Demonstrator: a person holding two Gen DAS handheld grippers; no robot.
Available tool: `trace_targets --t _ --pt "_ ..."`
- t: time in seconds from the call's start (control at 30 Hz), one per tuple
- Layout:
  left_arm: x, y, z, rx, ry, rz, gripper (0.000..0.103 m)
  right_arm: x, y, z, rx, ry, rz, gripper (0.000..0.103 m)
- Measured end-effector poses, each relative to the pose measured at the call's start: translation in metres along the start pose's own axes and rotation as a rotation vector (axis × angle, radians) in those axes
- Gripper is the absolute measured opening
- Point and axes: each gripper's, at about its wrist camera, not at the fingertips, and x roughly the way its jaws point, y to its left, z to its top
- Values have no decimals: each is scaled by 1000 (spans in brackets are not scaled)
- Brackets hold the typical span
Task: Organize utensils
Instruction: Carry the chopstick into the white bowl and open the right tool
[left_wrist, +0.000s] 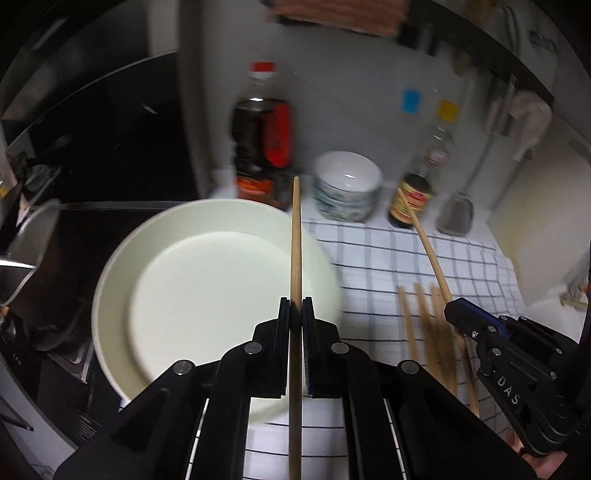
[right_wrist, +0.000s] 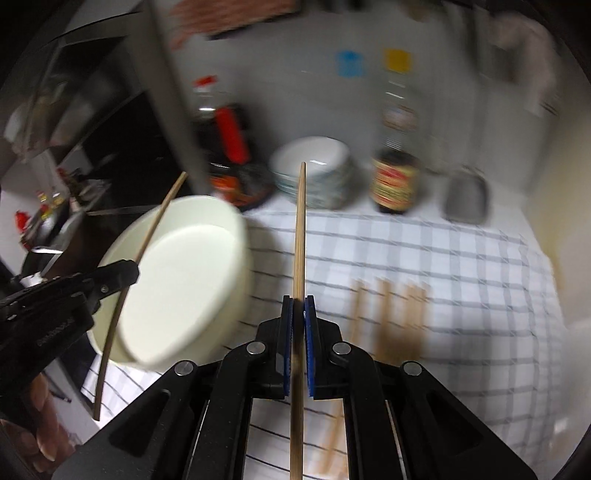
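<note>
Your left gripper (left_wrist: 295, 310) has its jaws clamped on one chopstick (left_wrist: 295, 236), which runs forward over the right rim of the white dish (left_wrist: 110, 280) toward the dark bottle (left_wrist: 263, 136). Your right gripper (right_wrist: 298, 308) likewise has its jaws clamped on a second chopstick (right_wrist: 300, 229), its tip pointing at the bowls (right_wrist: 325, 181) against the wall. More loose chopsticks (left_wrist: 424, 328) lie side by side on the checked cloth (left_wrist: 388, 258), just right of the dish and below your right gripper. The dish sits at the cloth's left edge, beside the dark stove area. Open cloth lies between the loose chopsticks and the back row: bowls, sauce bottle (left_wrist: 412, 201) and a spatula (left_wrist: 456, 216) along the wall.
</note>
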Motion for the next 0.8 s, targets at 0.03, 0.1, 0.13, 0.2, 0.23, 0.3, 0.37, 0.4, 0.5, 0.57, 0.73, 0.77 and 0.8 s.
trace_targets --t 0.03,0.1,0.13,0.2,0.23,0.3,0.37,0.4,0.5,0.57,0.73,0.77,0.8 --pt "1 14 3 -10 1 13 7 6 12 6 -8 2 22 6" --pt "8 37 7 -32 12 30 7 21 38 19 -27 12 56 6" --pt "13 48 9 -43 19 37 7 29 51 24 -35 21 72 6" --pt "25 68 12 -65 40 47 7 47 67 33 -42 45 91 6" --pt "31 77 13 -74 50 47 7 57 77 37 -47 60 97 6" --pt "42 92 13 -85 68 40 7 74 89 41 -54 82 98 6" --pt "55 102 13 -90 91 24 7 91 98 41 -54 112 99 6" --pt "61 104 14 -90 101 19 7 101 102 41 -53 129 97 6" --pt "79 113 12 -87 130 5 7 122 109 39 -49 174 84 6" --pt "91 117 12 -89 147 -2 7 134 111 37 -46 201 76 6" --pt "116 124 6 -89 186 -13 7 160 109 32 -30 265 60 6" --pt "121 125 4 -87 197 -13 7 163 108 30 -26 272 56 6" --pt "123 126 3 -86 205 -14 7 165 107 29 -20 280 51 6"
